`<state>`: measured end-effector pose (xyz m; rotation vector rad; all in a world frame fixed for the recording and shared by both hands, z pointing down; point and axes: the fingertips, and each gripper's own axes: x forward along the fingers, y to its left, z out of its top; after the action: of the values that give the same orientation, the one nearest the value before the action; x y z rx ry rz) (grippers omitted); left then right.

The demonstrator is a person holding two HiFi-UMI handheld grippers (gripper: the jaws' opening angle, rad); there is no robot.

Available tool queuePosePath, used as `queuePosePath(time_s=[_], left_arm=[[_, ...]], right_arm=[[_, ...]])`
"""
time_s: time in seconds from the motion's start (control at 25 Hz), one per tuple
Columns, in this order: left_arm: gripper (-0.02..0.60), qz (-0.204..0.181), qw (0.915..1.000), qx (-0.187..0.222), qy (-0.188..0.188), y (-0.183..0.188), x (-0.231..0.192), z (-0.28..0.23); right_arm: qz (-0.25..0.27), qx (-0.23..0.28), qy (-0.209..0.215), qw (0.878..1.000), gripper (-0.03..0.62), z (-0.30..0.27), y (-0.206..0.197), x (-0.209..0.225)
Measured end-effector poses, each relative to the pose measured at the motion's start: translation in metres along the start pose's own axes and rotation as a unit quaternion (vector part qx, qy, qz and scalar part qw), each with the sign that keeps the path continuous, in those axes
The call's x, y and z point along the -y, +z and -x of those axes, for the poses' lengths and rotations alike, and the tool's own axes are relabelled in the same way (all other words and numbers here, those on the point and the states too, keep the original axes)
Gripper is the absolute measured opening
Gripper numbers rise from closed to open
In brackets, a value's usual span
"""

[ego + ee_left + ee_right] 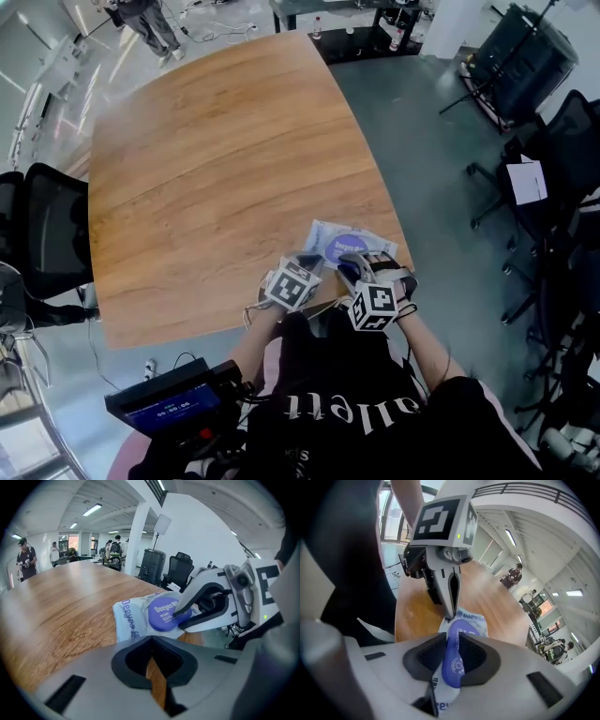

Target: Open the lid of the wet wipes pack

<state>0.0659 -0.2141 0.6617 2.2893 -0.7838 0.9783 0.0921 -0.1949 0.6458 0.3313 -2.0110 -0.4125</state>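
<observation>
Lying on the surface [216,169] near its front edge: one wet wipes pack [349,246], one purple lid [454,653]. Right claw [451,656] clamps the lid; left claw [157,667] is closed, empty, at the pack's edge.

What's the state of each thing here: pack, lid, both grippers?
wet wipes pack: lying on the table, near its front edge.
lid: not flipped open; edge clamped.
right gripper: shut on the lid's edge.
left gripper: shut, empty, tips down at the pack beside the lid.
</observation>
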Motion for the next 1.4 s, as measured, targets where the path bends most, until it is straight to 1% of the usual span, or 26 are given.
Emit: queuePosePath(time_s=[0.04, 0.16, 0.32, 0.44, 0.56, 0.76, 0.92, 1.08, 1.24, 1.32, 1.4], left_arm=[[-0.002, 0.000, 1.0000, 0.000, 0.000, 0.000, 0.000, 0.000], [-0.002, 0.000, 1.0000, 0.000, 0.000, 0.001, 0.001, -0.001], [-0.002, -0.009, 0.9999, 0.007, 0.004, 0.001, -0.001, -0.003], [-0.002, -0.013, 0.9998, 0.014, 0.008, 0.002, -0.004, -0.007], [-0.002, -0.011, 0.9998, 0.013, 0.006, 0.001, -0.003, -0.007], [-0.002, -0.008, 0.9999, 0.010, 0.006, 0.001, -0.003, -0.007], [-0.002, -0.011, 0.9998, 0.012, 0.007, 0.001, -0.004, -0.008], [-0.002, -0.011, 0.9998, 0.014, 0.008, 0.001, -0.006, -0.007], [-0.002, -0.010, 0.9999, 0.014, 0.001, 0.005, -0.003, -0.008], [-0.002, -0.009, 0.9999, 0.013, 0.000, 0.006, -0.001, -0.008], [-0.002, -0.009, 0.9998, 0.016, 0.002, 0.005, -0.002, -0.007]], right_arm=[[-0.004, 0.003, 0.000, 1.000, 0.069, 0.001, 0.001, 0.001], [-0.044, 0.021, -0.006, 0.999, 0.069, 0.009, 0.004, 0.010], [-0.084, 0.051, -0.039, 0.994, 0.069, 0.029, 0.012, 0.029], [-0.130, 0.069, -0.072, 0.987, 0.069, 0.045, 0.011, 0.056], [-0.173, 0.080, -0.091, 0.977, 0.069, 0.051, 0.004, 0.085], [-0.205, 0.085, -0.106, 0.969, 0.069, 0.044, -0.008, 0.125], [-0.239, 0.070, -0.101, 0.963, 0.069, 0.027, -0.026, 0.148], [-0.256, 0.037, -0.079, 0.963, 0.069, -0.001, -0.046, 0.156], [-0.262, -0.006, -0.056, 0.963, 0.069, -0.018, -0.065, 0.151], [-0.264, -0.025, -0.051, 0.963, 0.067, -0.023, -0.071, 0.145], [-0.276, -0.030, -0.054, 0.959, 0.067, -0.028, -0.072, 0.142]])
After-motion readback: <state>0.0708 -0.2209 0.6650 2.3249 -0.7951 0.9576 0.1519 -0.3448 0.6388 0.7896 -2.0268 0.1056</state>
